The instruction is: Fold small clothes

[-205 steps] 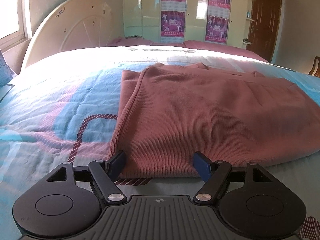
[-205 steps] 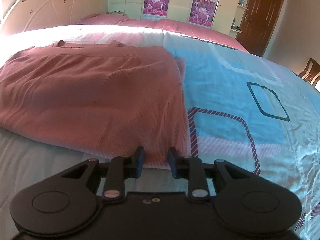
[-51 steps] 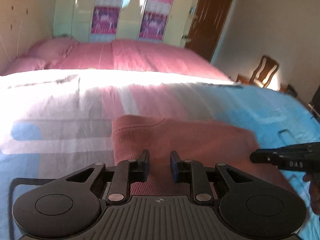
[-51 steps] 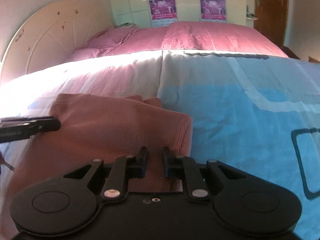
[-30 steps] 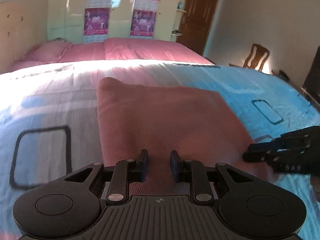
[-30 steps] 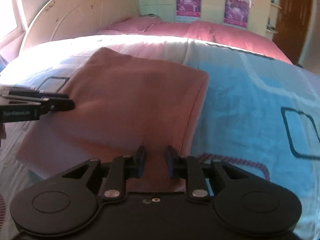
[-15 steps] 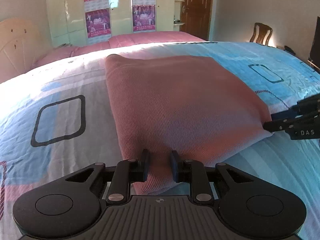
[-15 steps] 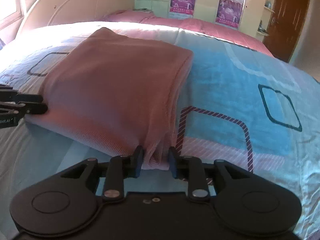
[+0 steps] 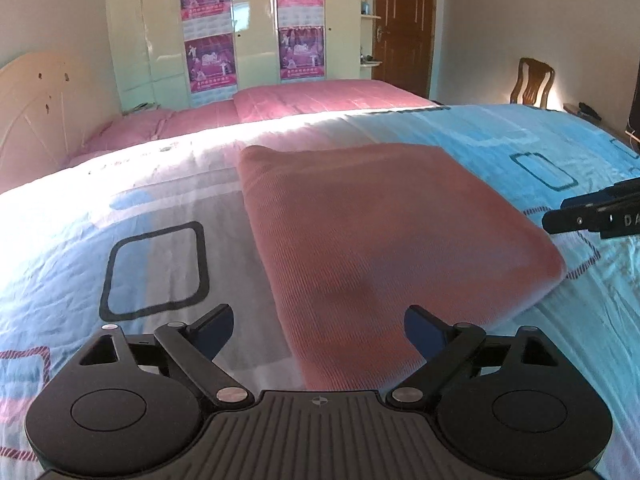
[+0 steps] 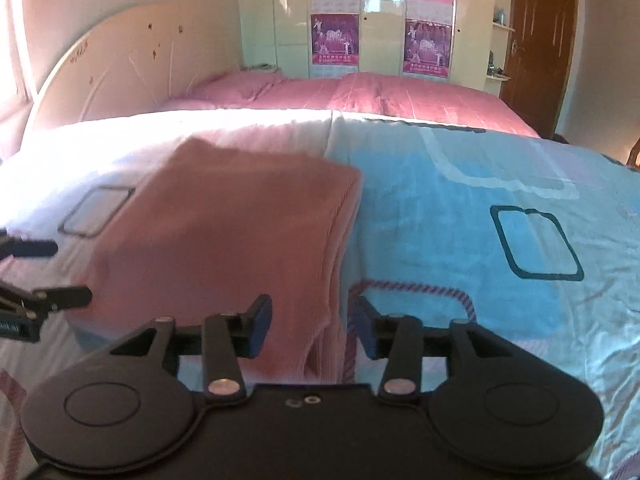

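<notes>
A dusty-pink ribbed garment (image 9: 372,236) lies folded into a rectangle on the bed, also in the right wrist view (image 10: 240,240). My left gripper (image 9: 319,326) is open, its jaws spread wide on either side of the garment's near left corner, holding nothing. My right gripper (image 10: 310,328) is open over the near right corner, where stacked layers show at the edge. The right gripper's tips (image 9: 592,216) appear at the right of the left wrist view; the left gripper's tips (image 10: 40,300) at the left of the right wrist view.
The bed has a blue, white and pink patterned cover (image 9: 152,264). Pink bedding (image 10: 340,96) lies at the far side, by a cream headboard (image 10: 108,72). A wardrobe with posters (image 9: 252,28), a brown door (image 9: 404,20) and a wooden chair (image 9: 534,82) stand behind.
Both grippers have opened and let go of the garment's near edge, which now lies on the bed. Both have lifted slightly and drawn back.
</notes>
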Demonstrator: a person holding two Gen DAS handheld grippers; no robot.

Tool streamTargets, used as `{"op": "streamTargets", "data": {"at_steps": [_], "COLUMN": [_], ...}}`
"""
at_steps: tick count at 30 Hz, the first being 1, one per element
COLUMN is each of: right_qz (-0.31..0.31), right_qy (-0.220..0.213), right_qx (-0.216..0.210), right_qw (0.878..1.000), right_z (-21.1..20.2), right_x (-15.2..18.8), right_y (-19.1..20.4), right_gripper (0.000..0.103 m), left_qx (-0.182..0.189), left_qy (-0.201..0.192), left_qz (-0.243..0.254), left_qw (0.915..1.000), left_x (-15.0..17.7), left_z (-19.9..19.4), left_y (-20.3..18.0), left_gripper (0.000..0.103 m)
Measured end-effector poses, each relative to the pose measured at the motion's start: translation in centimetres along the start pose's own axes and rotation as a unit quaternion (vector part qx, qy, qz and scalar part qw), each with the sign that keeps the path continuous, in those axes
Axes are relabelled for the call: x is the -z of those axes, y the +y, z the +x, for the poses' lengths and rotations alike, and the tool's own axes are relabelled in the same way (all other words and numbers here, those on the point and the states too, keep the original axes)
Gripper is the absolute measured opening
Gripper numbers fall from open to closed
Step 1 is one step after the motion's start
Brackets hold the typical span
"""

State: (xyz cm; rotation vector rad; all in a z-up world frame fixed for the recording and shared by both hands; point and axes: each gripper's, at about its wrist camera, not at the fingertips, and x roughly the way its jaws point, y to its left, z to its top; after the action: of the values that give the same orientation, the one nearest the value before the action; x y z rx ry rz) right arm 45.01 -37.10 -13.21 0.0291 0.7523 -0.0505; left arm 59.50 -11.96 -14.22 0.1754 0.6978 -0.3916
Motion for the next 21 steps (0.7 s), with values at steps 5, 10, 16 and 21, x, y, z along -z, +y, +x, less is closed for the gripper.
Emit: {"op": "streamTargets", "data": {"at_steps": [5, 10, 16, 21], "right_qz": [0.029, 0.025, 0.036, 0.137], "right_qy": [-0.02, -0.019, 0.046, 0.073], "right_qx": [-0.008, -0.016, 0.01, -0.122], "right_qw": [0.999, 0.999, 0.998, 0.98], "right_z": [1.1, 5.4, 9.2, 8.7], "right_x": [-1.8, -3.5, -2.7, -2.6], "right_y": [-1.1, -0.7, -2.4, -7.6], "right_gripper": [0.054, 0.054, 0.054, 0.054], "left_qx": [0.006, 0.01, 0.067, 0.118], "left_qy": [-0.006, 0.001, 0.035, 0.04], "left_qz": [-0.005, -0.056, -0.102, -0.118], "left_qw": [1.0, 0.9984, 0.992, 0.985], "left_x": [-1.4, -3.9, -4.2, -3.8], "left_z": [1.8, 6.0, 9.4, 9.6], "left_y": [1.0, 3.6, 6.0, 7.5], "left_gripper": [0.091, 0.091, 0.095, 0.09]}}
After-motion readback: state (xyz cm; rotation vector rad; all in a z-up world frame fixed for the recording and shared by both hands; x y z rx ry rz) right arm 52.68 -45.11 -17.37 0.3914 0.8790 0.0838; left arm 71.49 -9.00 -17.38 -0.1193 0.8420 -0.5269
